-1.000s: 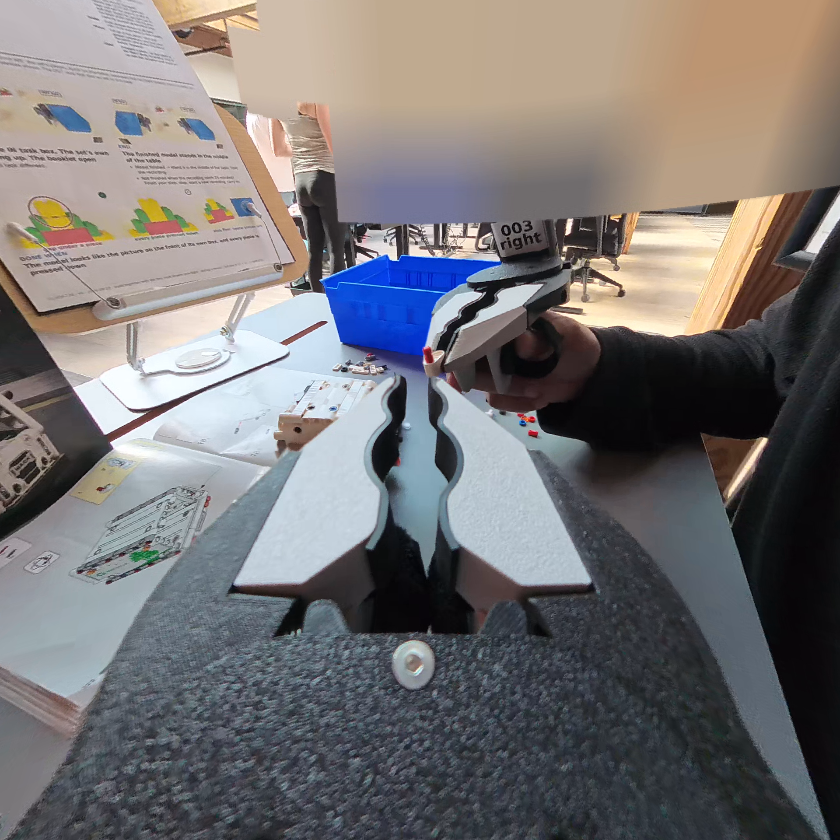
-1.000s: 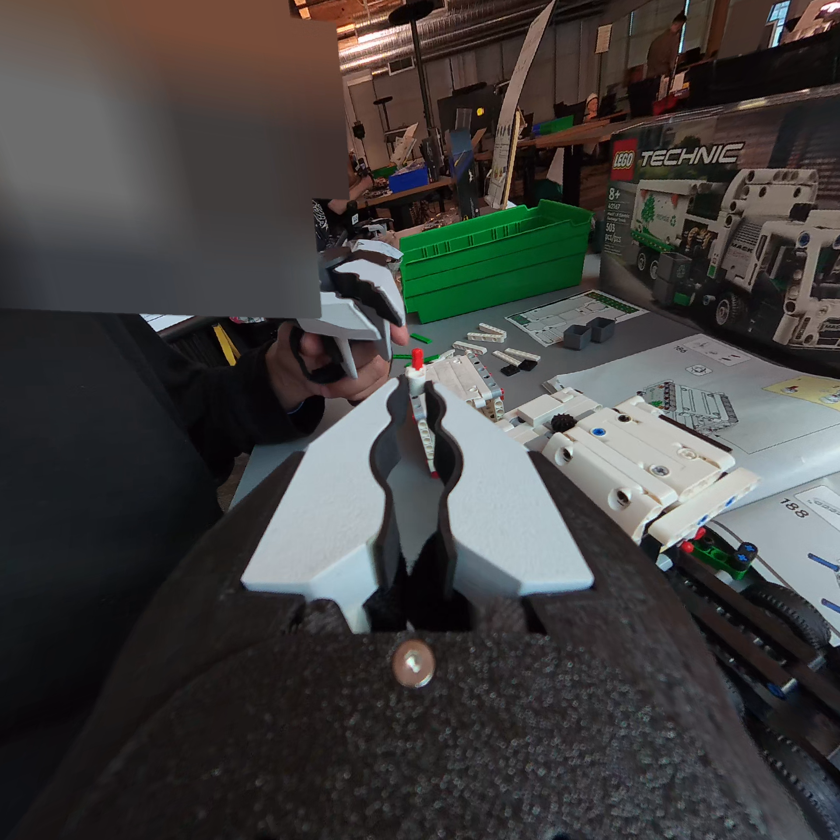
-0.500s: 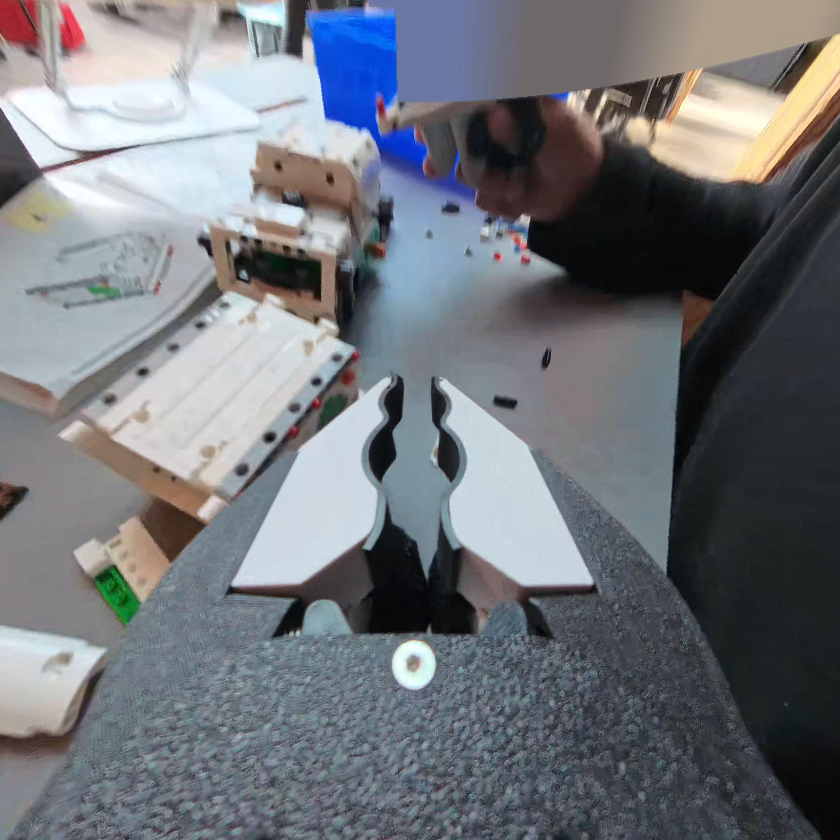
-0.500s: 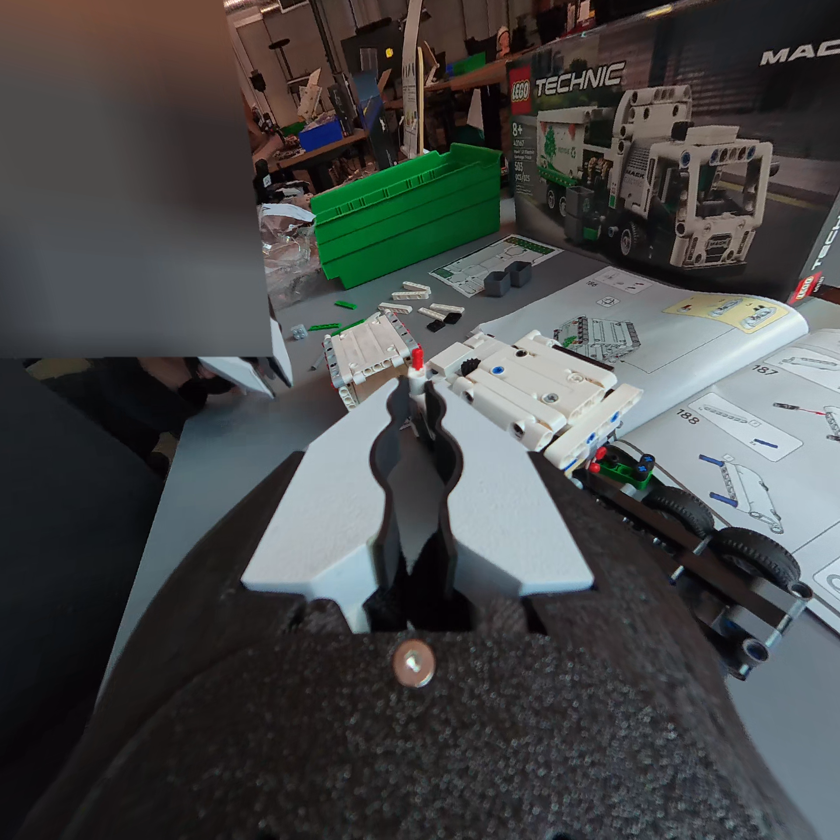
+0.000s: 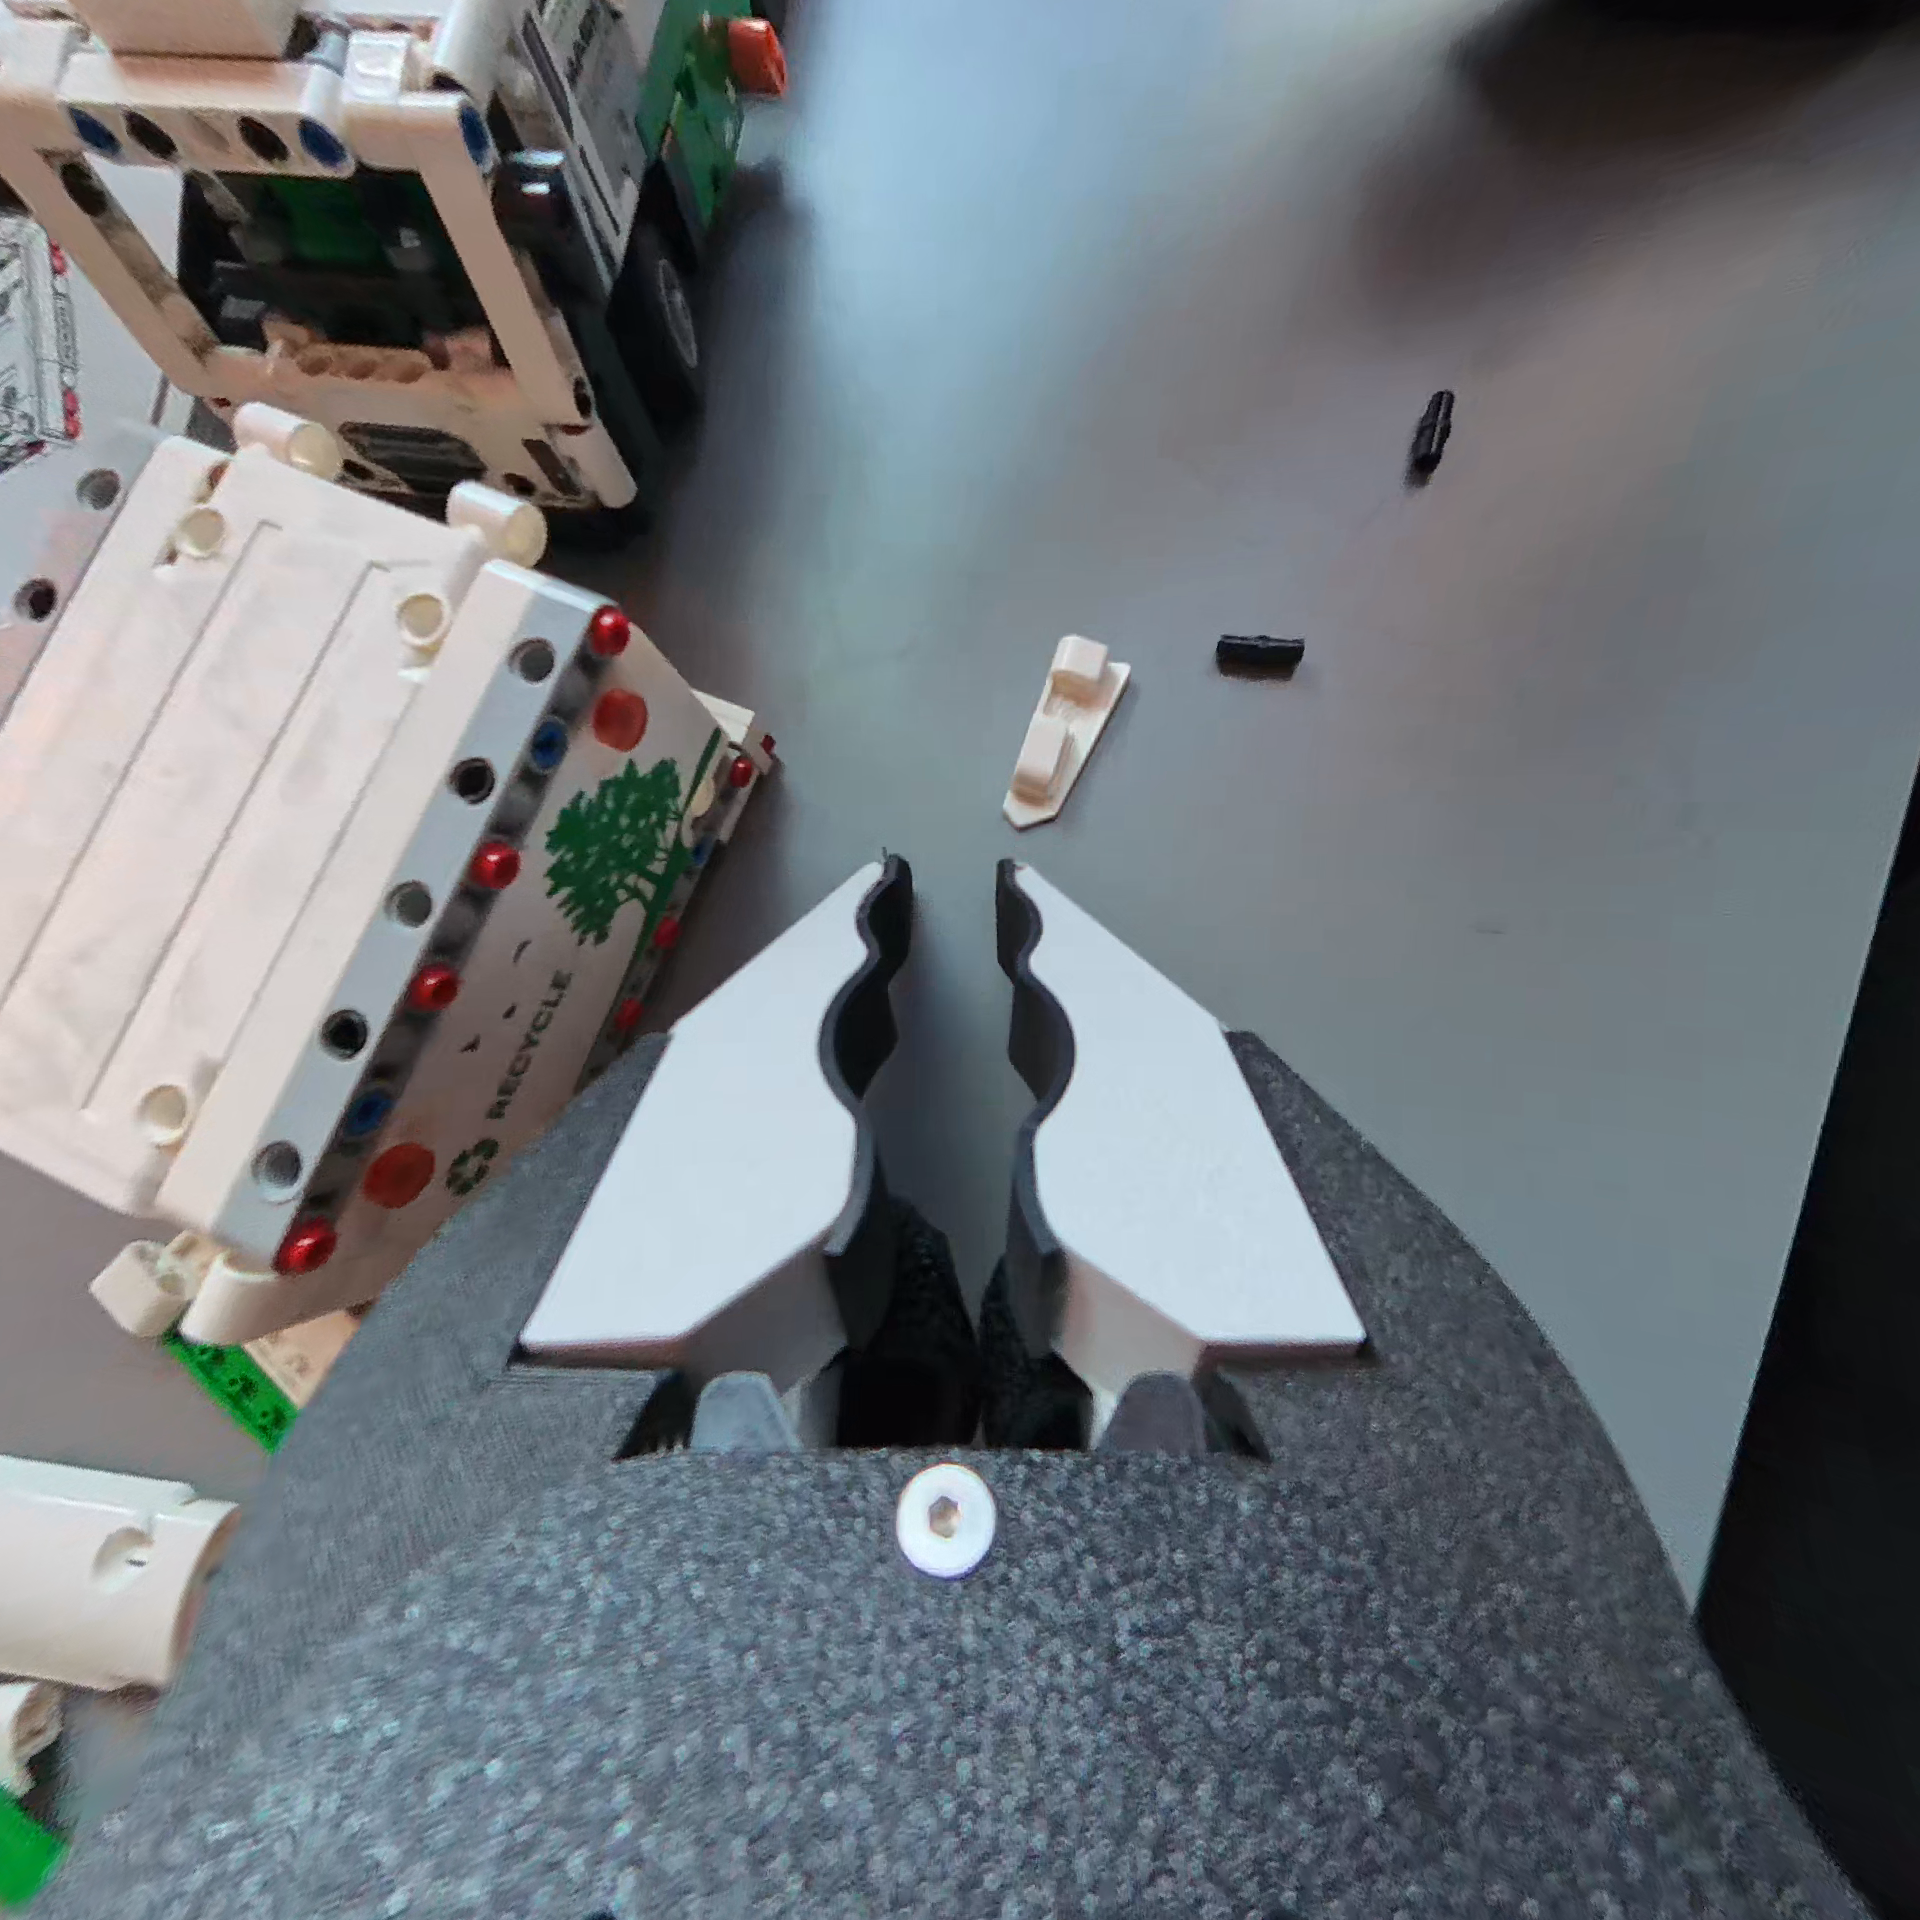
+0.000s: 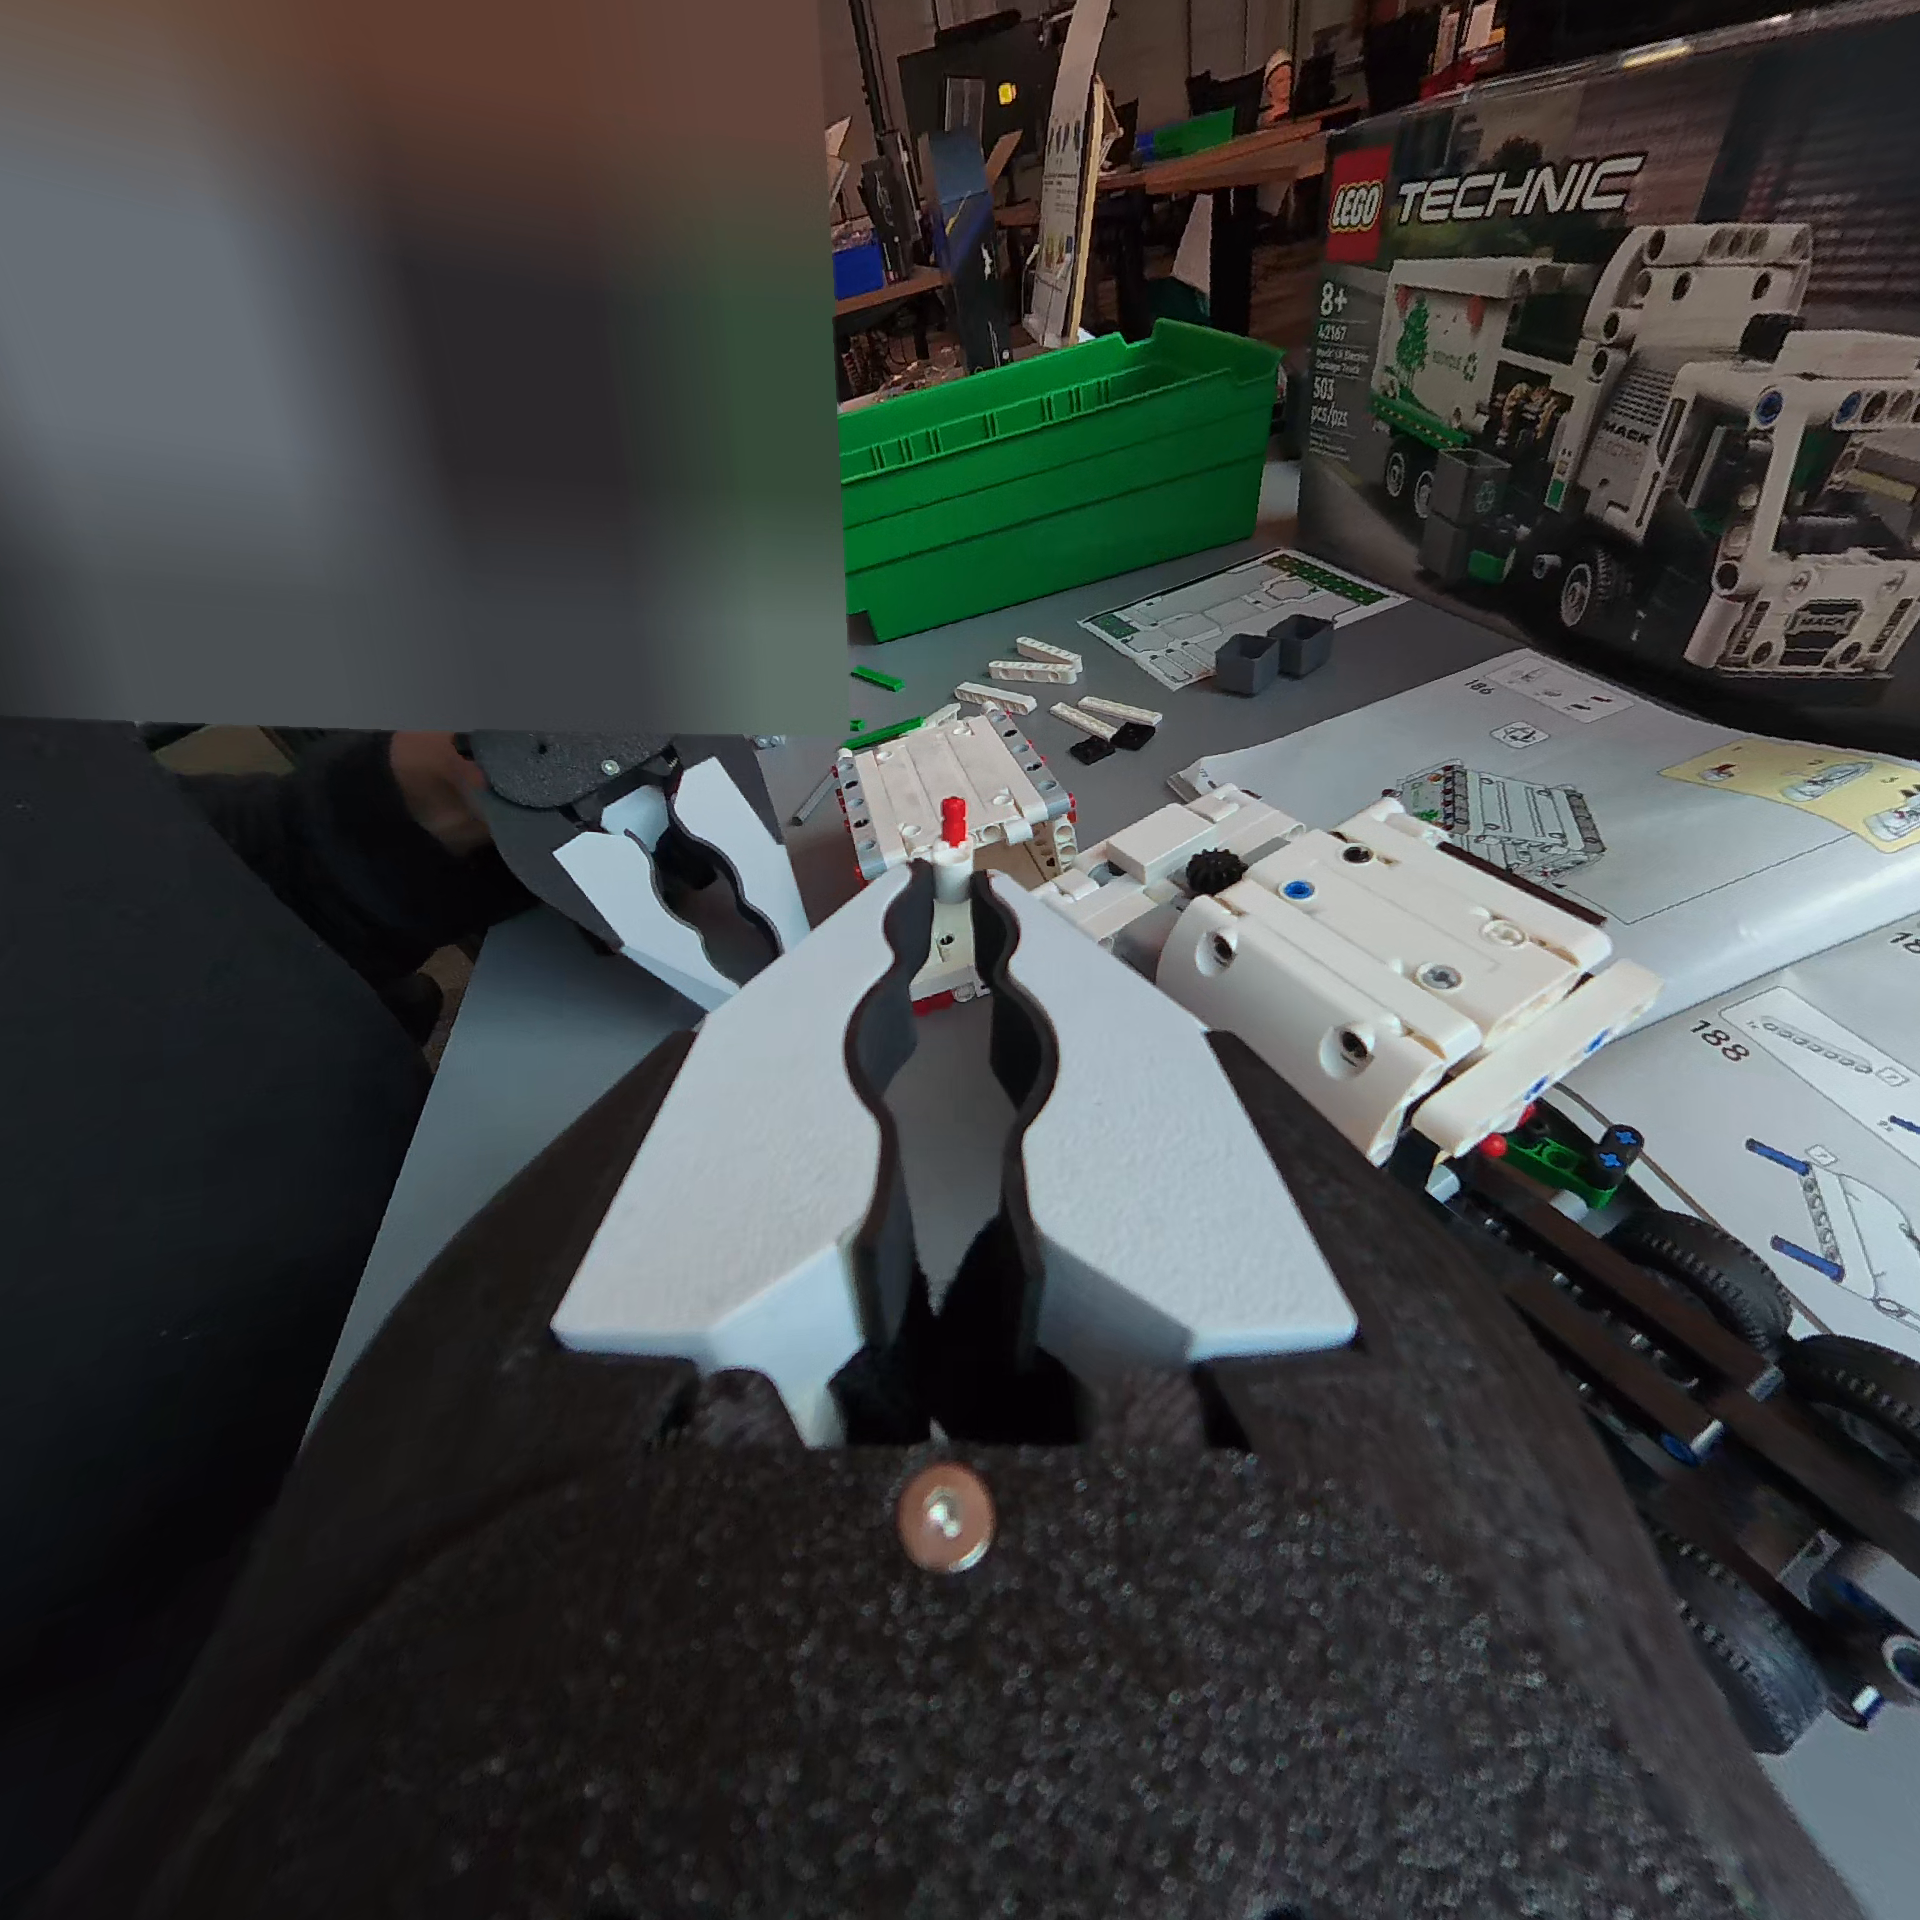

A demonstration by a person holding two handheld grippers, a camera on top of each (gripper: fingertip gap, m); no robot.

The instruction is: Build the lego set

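My left gripper (image 5: 951, 873) points down at the grey table, its jaws slightly apart and empty. A small white wedge piece (image 5: 1070, 732) lies just beyond its tips. A white container body with a green tree sticker (image 5: 312, 862) lies to its left, and the truck cab and chassis (image 5: 364, 260) stand behind that. My right gripper (image 6: 948, 883) is shut on a small white piece with a red pin on top (image 6: 951, 831), held above the table beside the white truck model (image 6: 1351, 956). The left gripper also shows in the right wrist view (image 6: 675, 883), at the left.
Two black pins (image 5: 1259, 655) (image 5: 1432, 426) lie on the table to the right. A green bin (image 6: 1049, 488), the set's box (image 6: 1621, 364), an open instruction booklet (image 6: 1714, 831), loose white beams (image 6: 1039, 675) and two grey bins (image 6: 1273, 655) are behind the model. The gap from one gripper's tips to the other's is roughly 15 cm.
My left gripper has tipped down from facing the room to pointing at the table near the white wedge piece. My right gripper has shifted with its piece still held.
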